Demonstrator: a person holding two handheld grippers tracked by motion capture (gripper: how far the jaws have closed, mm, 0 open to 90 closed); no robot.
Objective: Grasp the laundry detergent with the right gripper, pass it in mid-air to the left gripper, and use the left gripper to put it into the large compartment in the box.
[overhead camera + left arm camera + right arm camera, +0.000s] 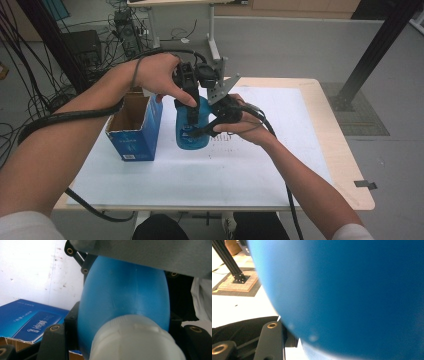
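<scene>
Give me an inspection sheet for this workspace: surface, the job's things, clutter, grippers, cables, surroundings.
Surface: wooden table covered by a white sheet with faint marks.
Job's things: blue bottle with white cap, upright near the table's middle; open blue carton standing beside it, flaps up.
Clutter: nothing seen.
Grippers: left hand-held gripper at the bottle's top, its jaws either side of the neck; right hand-held gripper at the bottle's side. Whether either is clamped cannot be told.
Cables: thick black cable along the left forearm; another trails beside the right arm.
Surroundings: grey floor, tangled wires at the back left, black frame post on the right.
</scene>
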